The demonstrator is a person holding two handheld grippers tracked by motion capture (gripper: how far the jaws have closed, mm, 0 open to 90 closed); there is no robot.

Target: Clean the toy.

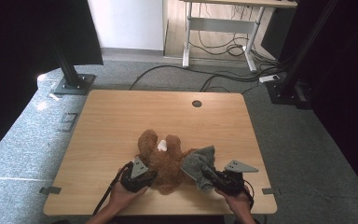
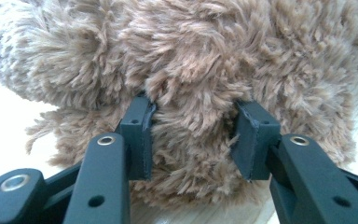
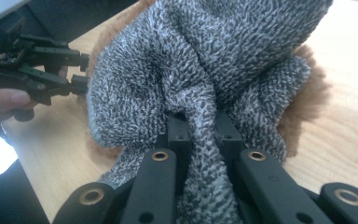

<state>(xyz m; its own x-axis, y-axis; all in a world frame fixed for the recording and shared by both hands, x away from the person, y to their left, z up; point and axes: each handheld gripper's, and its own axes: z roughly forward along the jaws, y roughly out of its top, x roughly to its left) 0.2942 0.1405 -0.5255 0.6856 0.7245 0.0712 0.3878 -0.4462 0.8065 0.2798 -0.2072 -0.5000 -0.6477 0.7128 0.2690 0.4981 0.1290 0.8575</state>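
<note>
Seen from the high view, the brown plush toy (image 1: 164, 161) lies on the wooden surface (image 1: 112, 121), the left gripper (image 1: 142, 176) at its left flank and the grey cloth (image 1: 199, 164) draped against its right side. Left gripper view: the jaws pinch a tuft of the toy's fur. Right gripper view: the right gripper (image 3: 200, 128) has its jaws clamped on a fold of the cloth.

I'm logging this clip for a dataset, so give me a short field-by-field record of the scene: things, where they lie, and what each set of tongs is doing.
surface: wooden table, round hole near its far edge
main item: brown plush toy, lying near the front edge, white tag on top
second item: grey knitted cloth, against the toy's right side
left tongs: jaws pressed into the plush toy's fur, gripping it
right tongs: jaws shut on a bunched fold of the grey knitted cloth
hands: one behind each set of tongs
</note>
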